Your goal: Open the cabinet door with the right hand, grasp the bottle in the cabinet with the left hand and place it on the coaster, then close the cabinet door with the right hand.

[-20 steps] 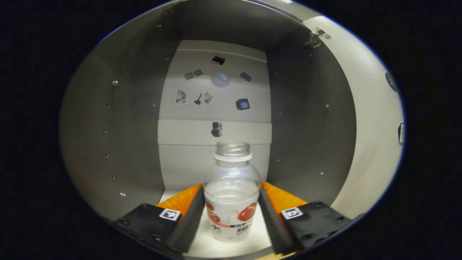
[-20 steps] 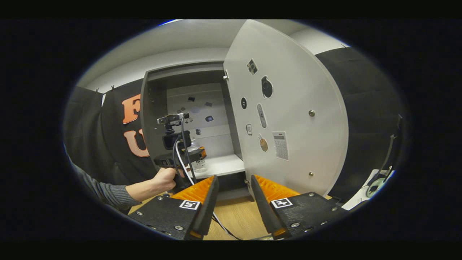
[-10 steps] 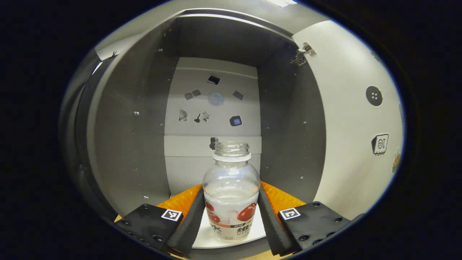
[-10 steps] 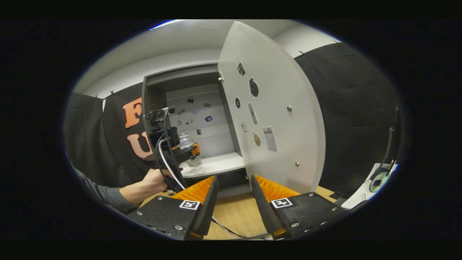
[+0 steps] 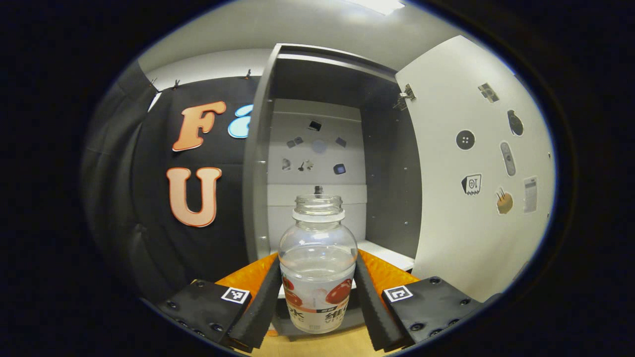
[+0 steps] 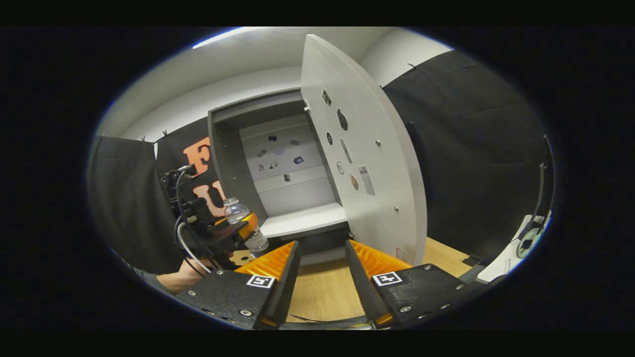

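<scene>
A clear bottle (image 5: 318, 233) with a red fruit label and no cap stands upright between my left gripper's (image 5: 317, 265) fingers, which press on both its sides. It hangs in front of the grey cabinet (image 5: 317, 163), out of the opening. In the right gripper view the left gripper (image 6: 246, 231) holds the bottle (image 6: 234, 208) left of the cabinet (image 6: 283, 168), above a pale flat disc (image 6: 241, 257) on the table, possibly the coaster. The cabinet door (image 6: 369, 153) stands wide open. My right gripper (image 6: 321, 244) is open and holds nothing, low over the table in front of the cabinet.
A wooden table (image 6: 327, 292) runs under the cabinet. The white shelf (image 6: 302, 222) inside is bare. A hand (image 6: 186, 275) holds the left gripper's grip, with cables trailing. At the far right lie a white sheet (image 6: 498, 265) and a headset-like object (image 6: 527, 238).
My left gripper has pulled the bottle back out of the cabinet and to the left, now over the table. The right gripper has stayed open, its view swinging slightly.
</scene>
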Motion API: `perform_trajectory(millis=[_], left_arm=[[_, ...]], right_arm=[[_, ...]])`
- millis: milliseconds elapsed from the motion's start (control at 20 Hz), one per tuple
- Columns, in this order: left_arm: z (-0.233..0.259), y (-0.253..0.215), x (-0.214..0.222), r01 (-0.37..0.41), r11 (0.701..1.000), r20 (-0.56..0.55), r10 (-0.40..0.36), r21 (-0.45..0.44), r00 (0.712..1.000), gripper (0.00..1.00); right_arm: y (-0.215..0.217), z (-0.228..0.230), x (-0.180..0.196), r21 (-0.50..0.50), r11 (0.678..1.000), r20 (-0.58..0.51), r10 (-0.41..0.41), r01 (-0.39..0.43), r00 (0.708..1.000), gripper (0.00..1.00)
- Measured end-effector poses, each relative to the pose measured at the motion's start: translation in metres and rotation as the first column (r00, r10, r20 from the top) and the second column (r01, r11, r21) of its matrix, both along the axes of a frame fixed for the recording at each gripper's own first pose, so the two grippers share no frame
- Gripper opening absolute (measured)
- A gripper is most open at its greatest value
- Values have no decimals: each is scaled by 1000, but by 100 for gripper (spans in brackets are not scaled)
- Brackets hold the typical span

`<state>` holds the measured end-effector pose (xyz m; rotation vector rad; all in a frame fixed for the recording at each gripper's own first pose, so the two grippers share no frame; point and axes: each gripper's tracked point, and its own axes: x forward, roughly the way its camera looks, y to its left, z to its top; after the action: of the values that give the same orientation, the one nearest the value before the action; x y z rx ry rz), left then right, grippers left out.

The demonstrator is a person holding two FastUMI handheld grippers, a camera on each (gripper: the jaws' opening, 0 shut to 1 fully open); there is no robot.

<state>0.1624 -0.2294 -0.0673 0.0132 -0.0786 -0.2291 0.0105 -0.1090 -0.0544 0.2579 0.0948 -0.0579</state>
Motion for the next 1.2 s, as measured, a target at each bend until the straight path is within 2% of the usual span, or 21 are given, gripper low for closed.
perform_trajectory(millis=[300, 500, 850, 1200], left_arm=[[-82, 45, -70, -85, 995, -44, 87, 51, 995, 83], [-142, 70, -99, -128, 991, -97, 130, 30, 987, 83], [-215, 87, -101, -141, 986, -87, 148, 85, 985, 83], [-289, 93, -92, -155, 982, -155, 170, 107, 973, 83]], right_arm=[[18, -26, -14, 17, 997, -54, 75, -74, 996, 57], [24, -45, -18, 1, 996, -112, 94, -94, 989, 57], [26, -70, -12, -2, 997, -166, 71, -73, 984, 57], [23, -102, 2, 8, 999, -247, 53, -53, 968, 57]])
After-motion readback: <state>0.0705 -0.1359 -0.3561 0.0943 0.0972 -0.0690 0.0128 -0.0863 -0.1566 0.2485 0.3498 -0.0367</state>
